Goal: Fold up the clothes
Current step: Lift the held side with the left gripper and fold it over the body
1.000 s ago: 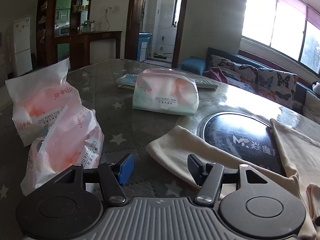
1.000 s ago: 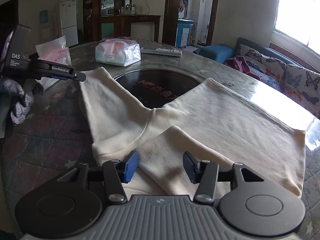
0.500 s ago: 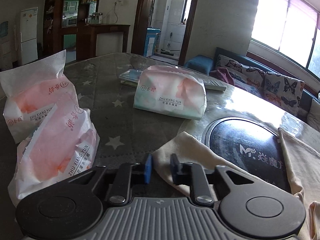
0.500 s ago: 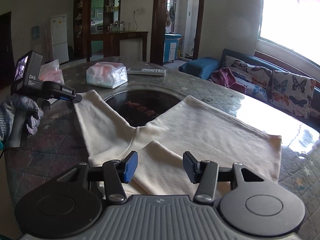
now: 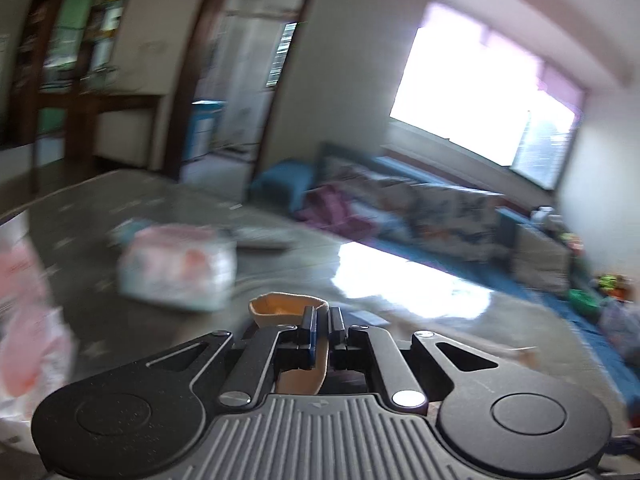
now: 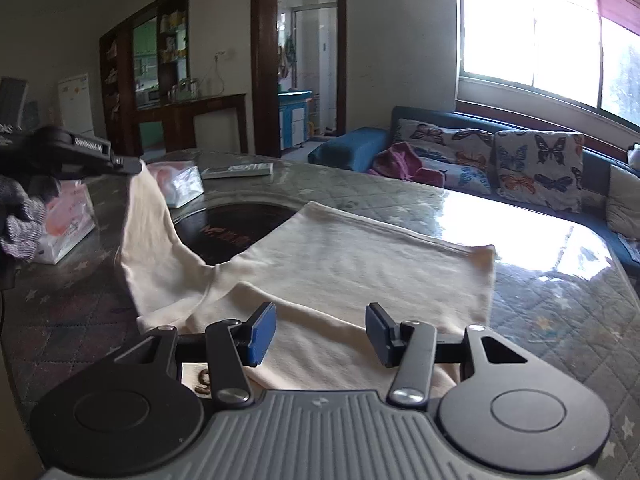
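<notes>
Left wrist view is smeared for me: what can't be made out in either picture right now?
- Left wrist view: motion blur hides the tissue pack print and most of the table.
- Same view: the left gripper body hides all but the pinched cream garment end.
- Right wrist view: the right gripper body hides the garment's near edge; a small brown object is unidentifiable.

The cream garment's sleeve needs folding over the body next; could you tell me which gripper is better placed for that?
Left. The left gripper is already shut on the sleeve tip and holds it raised off the table. The right gripper is open over the garment body, gripping nothing.
</notes>
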Demonstrator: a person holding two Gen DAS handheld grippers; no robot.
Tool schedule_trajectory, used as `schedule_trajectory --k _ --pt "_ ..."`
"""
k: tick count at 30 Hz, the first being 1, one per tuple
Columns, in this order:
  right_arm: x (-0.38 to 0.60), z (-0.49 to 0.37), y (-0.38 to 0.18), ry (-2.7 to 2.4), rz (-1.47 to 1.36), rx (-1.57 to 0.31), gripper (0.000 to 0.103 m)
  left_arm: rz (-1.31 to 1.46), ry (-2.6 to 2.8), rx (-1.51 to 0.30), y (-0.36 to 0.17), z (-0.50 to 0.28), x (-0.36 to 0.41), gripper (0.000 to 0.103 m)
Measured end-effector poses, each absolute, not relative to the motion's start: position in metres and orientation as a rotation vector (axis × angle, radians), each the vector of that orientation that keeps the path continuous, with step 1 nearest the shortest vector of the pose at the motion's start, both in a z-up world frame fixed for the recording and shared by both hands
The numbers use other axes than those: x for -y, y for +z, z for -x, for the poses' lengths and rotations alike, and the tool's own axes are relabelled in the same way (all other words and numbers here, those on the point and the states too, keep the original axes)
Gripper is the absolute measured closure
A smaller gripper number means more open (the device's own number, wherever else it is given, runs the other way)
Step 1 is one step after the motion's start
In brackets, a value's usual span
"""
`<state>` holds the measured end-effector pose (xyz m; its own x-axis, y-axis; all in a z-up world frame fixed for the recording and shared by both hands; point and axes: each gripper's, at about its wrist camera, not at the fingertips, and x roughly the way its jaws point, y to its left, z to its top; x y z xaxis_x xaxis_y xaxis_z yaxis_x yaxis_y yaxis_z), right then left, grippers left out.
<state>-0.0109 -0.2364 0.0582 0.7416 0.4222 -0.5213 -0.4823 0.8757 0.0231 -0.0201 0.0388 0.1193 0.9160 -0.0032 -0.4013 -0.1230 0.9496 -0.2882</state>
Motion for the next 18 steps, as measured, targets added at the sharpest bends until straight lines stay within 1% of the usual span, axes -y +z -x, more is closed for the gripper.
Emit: schedule_trajectory --k 4,8,12,18 --pt "0.259 0.016 0.059 0.459 0.077 -0.528 0.052 0.300 -0.067 -0.392 0.140 0.019 0.006 0.097" --pt "0.281 0.020 0.056 0.420 0.046 -0.524 0.052 0.294 -0.192 -0.404 0.148 0.016 0.049 0.097" --pt "0.302 0.025 0.050 0.379 0.010 -0.526 0.052 0.258 -0.295 -0.424 0.145 0.015 0.088 0.097" --pt "0.324 0.028 0.041 0.334 -0.038 -0.546 0.052 0.223 -0.394 -0.512 0.116 0.012 0.131 0.097"
